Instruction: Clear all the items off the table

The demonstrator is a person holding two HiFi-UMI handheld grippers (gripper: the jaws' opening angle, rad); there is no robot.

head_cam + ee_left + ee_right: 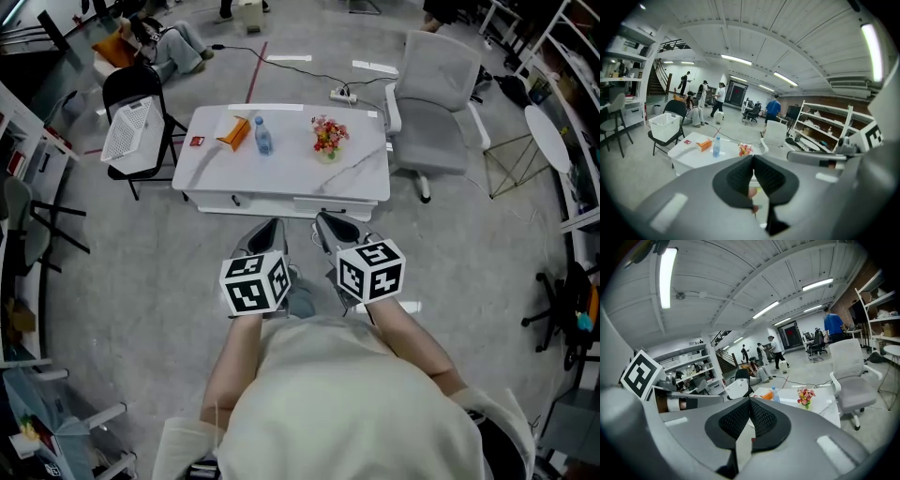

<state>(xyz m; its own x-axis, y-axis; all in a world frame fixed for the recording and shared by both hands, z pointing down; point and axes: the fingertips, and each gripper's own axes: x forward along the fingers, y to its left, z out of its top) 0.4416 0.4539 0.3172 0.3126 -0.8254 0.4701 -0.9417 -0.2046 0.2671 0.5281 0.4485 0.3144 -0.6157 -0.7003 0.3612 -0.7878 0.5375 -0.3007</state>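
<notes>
Approach step: left gripper (269,232) and right gripper (330,228) have jaws pressed together, nothing held (both short of the near edge). The white marble-top table (281,190) ahead carries a clear blue-label water bottle (263,136), an orange carton (235,131) and a pink flower posy (328,136). Open the jaws before reaching; take the upright bottle mid-body.

The red item (196,141) is too small to identify.

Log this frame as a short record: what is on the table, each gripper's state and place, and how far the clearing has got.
table: white; holds orange box, water bottle, flower vase, small red card
left gripper: jaws together, empty, short of the table
right gripper: jaws together, empty, short of the table
beside table: white basket on a black chair
progress: four items on the table, none held
</notes>
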